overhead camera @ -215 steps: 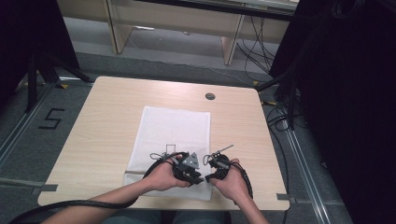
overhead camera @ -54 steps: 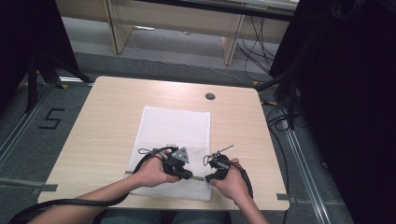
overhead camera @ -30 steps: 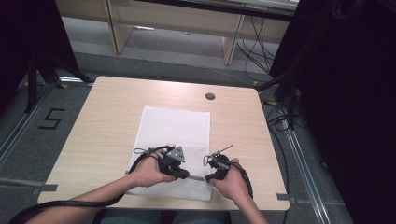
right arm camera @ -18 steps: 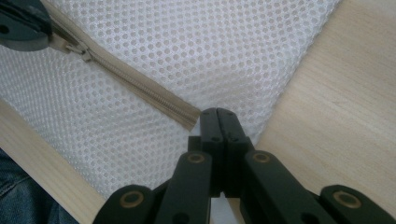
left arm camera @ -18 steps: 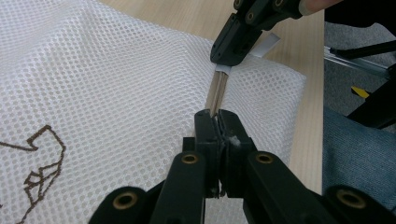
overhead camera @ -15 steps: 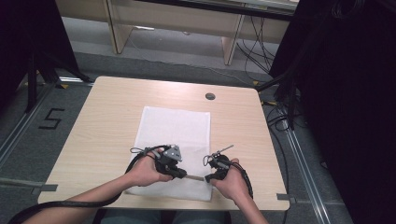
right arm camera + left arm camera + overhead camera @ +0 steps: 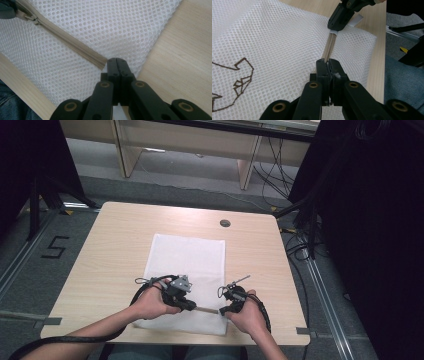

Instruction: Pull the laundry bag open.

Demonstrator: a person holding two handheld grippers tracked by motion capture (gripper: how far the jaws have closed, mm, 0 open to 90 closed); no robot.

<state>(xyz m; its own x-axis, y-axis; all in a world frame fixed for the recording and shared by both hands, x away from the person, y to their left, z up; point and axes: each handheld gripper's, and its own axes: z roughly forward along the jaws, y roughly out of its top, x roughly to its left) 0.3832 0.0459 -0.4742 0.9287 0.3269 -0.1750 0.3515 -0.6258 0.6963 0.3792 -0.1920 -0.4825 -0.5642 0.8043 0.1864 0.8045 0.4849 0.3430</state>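
Item: white mesh bag [image 7: 187,265], flat on your surface [image 7: 115,250], near edge. Your left hand-held gripper [image 7: 327,65] is clamped on the zipper pull [image 7: 328,65]; your right hand-held gripper [image 7: 117,62] is closed on the beige zipper's [image 7: 75,46] end at the bag's corner.

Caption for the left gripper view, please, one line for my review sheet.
Left gripper shut on the zipper pull of a white mesh bag, right gripper pinching the zipper's far end.
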